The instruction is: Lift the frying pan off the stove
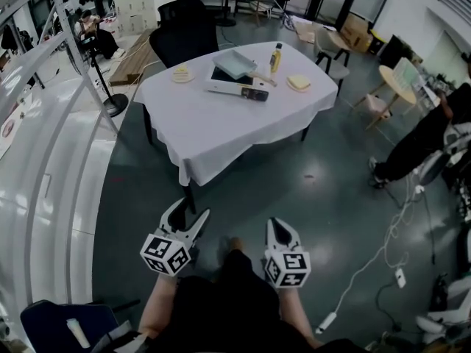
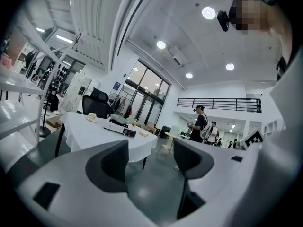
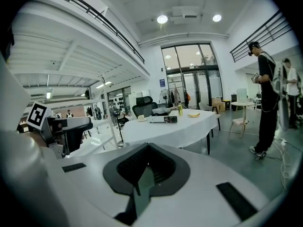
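I see one bench (image 1: 221, 134), draped in a white cloth, well ahead of me. One black office chair (image 1: 184, 28) stands behind it, and one person in black (image 1: 416, 145) stands well off to the right.

One flat stove (image 1: 239, 90) lies on the far half of the bench, with a dark panel at its right end. Any print on that panel is too small to read. One grey frying pan (image 1: 235, 63) sits on the stove, its handle pointing right, well away from both grippers.

The two grippers hang low, close to me. The left gripper (image 1: 190, 215) has its jaws spread wide with nothing between them. The right gripper (image 1: 282, 230) has its jaws closed together, also empty. Each carries one cube (image 1: 166, 254) patterned with black-and-white square markers, and I can read no lettering on them.

Two small plates (image 1: 181, 73) of food flank the stove, one on each side. One yellow bottle (image 1: 275, 57) stands just right of the pan, its label illegible.
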Demonstrator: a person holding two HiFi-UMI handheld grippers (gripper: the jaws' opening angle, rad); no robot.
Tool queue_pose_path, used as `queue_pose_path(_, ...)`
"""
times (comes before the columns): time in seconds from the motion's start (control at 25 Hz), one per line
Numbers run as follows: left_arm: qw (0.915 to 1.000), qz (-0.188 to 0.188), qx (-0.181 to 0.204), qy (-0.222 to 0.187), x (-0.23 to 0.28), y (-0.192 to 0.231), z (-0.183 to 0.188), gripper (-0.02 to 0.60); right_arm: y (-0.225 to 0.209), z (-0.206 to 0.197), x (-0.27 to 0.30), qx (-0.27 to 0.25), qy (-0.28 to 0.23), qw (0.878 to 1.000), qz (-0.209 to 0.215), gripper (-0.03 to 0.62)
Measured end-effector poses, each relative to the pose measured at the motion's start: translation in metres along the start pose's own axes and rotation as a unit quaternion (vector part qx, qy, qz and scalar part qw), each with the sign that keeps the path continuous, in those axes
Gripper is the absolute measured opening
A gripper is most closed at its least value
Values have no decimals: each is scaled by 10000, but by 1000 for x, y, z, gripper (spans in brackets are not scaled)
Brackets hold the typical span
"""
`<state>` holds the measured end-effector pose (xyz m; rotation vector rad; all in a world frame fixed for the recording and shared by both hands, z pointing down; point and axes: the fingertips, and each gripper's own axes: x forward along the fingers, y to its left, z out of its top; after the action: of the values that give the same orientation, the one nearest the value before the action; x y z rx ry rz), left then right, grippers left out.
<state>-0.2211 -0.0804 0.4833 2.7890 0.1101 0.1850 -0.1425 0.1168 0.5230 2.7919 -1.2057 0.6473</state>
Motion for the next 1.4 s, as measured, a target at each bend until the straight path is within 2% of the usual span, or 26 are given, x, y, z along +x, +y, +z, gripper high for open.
queue_pose_path(0.48, 9995, 216, 99, -205, 92, 39, 36, 282, -56, 64, 88, -206, -260, 9994, 141, 6)
queue_pose_path(1.0, 9993, 298, 68, -213, 188, 55, 52, 282, -117, 97, 160, -237, -206, 9992, 254, 6)
queue_pose_path(1.4, 9995, 244, 107, -149, 238, 48, 41, 282, -154, 101, 193, -289, -172, 9987, 374, 6)
